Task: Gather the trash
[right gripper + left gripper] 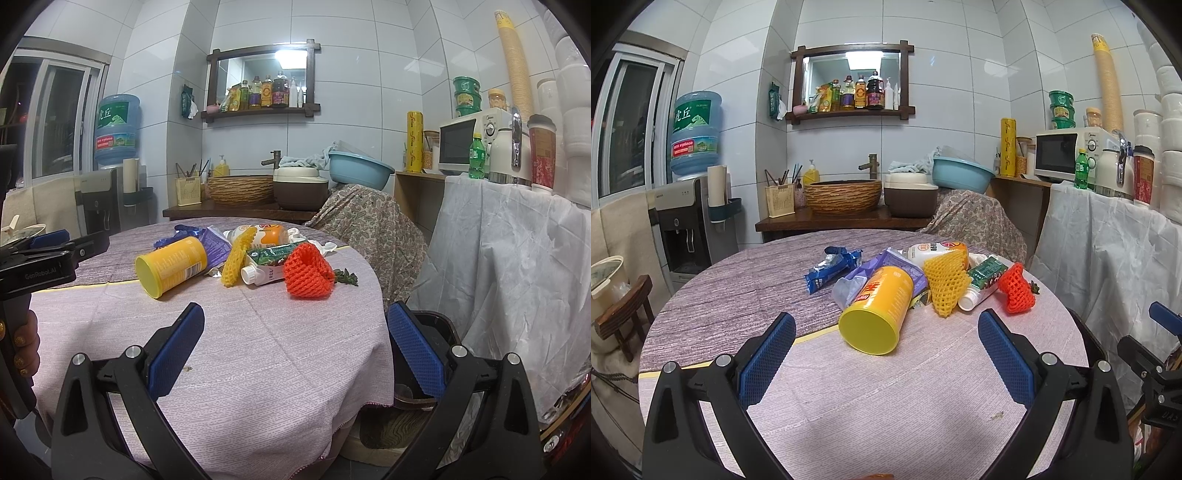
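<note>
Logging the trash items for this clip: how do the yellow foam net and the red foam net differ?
The yellow foam net leans propped against the pile, between the yellow can and the carton; the red foam net sits bunched on the tablecloth at the pile's right end. The yellow looks flatter and longer, the red rounder. Both are mesh fruit sleeves, ungrasped.

The left tool hangs with its 2 blue-padded fingers spread wide apart, nothing between them. The right tool is likewise wide open and holds nothing. In the right wrist view the left tool shows side-on at the left edge, gripped by a hand with gold-painted nails.
</note>
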`<state>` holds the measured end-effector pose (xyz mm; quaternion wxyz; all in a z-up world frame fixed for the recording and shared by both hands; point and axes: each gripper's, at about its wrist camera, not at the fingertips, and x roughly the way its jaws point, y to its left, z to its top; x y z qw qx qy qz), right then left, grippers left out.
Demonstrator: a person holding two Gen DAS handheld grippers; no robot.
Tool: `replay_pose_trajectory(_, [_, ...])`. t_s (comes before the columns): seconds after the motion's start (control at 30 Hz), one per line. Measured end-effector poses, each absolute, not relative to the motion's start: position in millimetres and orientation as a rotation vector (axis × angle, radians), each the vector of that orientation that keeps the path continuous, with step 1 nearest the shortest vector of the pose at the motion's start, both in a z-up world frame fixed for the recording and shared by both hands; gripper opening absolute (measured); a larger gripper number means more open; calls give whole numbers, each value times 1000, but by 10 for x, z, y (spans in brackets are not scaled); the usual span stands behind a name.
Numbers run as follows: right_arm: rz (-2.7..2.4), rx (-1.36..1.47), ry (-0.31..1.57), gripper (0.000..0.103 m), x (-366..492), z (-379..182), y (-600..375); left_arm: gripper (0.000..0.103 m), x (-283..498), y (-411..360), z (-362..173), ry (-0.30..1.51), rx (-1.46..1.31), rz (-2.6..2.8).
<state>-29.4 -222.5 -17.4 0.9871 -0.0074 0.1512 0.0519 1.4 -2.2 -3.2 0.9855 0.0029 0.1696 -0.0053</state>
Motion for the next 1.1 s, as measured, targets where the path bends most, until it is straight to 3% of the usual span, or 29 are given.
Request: replay_pose_trajectory(1.1, [104,-15,304,98,-291,-206,-2225,98,32,-59,-47,347,11,-15])
